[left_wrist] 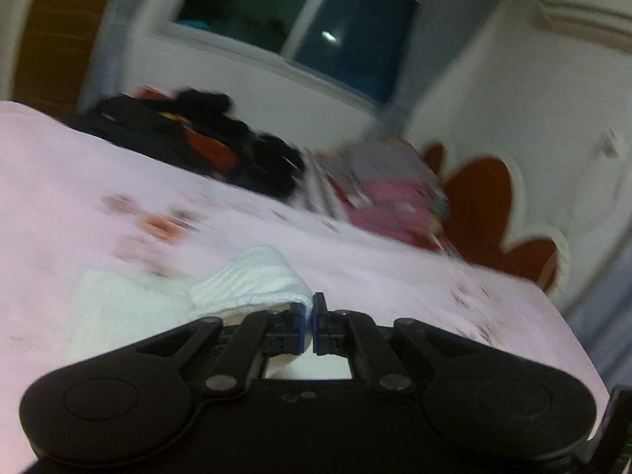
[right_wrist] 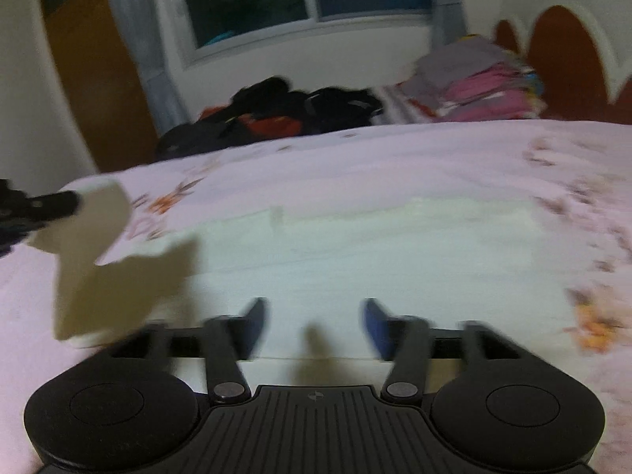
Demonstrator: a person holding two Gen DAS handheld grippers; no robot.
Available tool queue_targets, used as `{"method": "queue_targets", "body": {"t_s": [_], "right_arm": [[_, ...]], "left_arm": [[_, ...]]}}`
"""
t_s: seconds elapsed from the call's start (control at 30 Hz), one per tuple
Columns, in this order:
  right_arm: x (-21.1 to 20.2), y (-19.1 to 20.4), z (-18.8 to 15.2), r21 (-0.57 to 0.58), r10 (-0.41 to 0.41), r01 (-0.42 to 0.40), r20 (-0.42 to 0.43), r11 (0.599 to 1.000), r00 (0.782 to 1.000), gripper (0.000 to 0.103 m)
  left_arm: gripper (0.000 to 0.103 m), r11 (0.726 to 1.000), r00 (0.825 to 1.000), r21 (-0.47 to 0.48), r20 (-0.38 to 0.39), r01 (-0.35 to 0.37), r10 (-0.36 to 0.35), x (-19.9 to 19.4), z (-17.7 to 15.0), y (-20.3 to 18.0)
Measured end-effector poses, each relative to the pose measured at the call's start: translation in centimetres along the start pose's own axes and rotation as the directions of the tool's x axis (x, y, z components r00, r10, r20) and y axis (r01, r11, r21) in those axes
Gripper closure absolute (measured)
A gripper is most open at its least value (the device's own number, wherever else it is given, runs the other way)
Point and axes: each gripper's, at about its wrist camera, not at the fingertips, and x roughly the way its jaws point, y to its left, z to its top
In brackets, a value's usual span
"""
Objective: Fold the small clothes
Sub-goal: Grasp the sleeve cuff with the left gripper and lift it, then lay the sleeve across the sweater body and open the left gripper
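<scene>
Two grippers work over a pink floral bedsheet (right_wrist: 395, 166), and each camera tells a part the other misses. In the left wrist view, the left gripper (left_wrist: 309, 326) sits at the bottom centre with its blue-padded jaws brought right together. A fold of the white garment (left_wrist: 252, 280) rises beside the left finger, and the cloth looks pinched at the tips (blur keeps the exact contact point from being clear). The rest of that cloth spreads to the lower left of the frame.

The right wrist view shows more. There the white garment (right_wrist: 375, 245) lies spread flat across the middle of the frame. Its left corner is lifted off the sheet at the left edge, where the left gripper (right_wrist: 59, 201) reaches in and holds it up. A shadow falls on the cloth below that raised flap. The right gripper (right_wrist: 312, 326) stands at the bottom centre with its fingers well apart, nothing clamped between them, and the near edge of the garment lies just under the tips.

Both views show a dark pile of clothes (left_wrist: 221, 146) at the far side of the bed below a window (left_wrist: 300, 19). A folded stack (right_wrist: 486, 83) in pink and grey sits to its right. Only the right wrist view shows the brown door (right_wrist: 94, 79) at the upper left.
</scene>
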Motion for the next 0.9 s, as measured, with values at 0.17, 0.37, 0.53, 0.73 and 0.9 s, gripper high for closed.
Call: {"method": "queue_targets", "body": {"t_s": [0.17, 0.37, 0.53, 0.73, 0.9], "right_arm": [[-1.9, -5.1, -0.5, 0.049, -0.057, 0.057, -0.007, 0.997, 0.998, 0.037], [-2.6, -7.5, -1.0, 0.083, -0.036, 0.038, -0.028, 0.996, 0.999, 0.037], [-1.5, -6.3, -1.1, 0.071, 0.021, -0.018, -0.043, 0.997, 0.999, 0.037], [0.1, -2.1, -1.0, -0.011, 0.112, -0.113, -0.066, 0.994, 0.991, 0.037], [1.9, 1.5, -1.8, -0.127, 0.113, -0.124, -0.09, 0.984, 0.989, 0.037]], "left_arm": [[0.099, 0.994, 0.987, 0.092, -0.152, 0.06, -0.046, 4.8, -5.2, -4.6], [0.079, 0.99, 0.962, 0.121, -0.272, 0.071, -0.035, 6.2, -7.7, -5.5], [0.044, 0.99, 0.98, 0.143, -0.195, -0.015, 0.043, 3.5, -6.5, -4.2], [0.041, 0.974, 0.973, 0.156, -0.14, -0.161, 0.183, 0.2, -6.4, -0.4], [0.041, 0.954, 0.944, 0.099, -0.146, -0.283, 0.295, -1.7, -7.5, 3.5]]}}
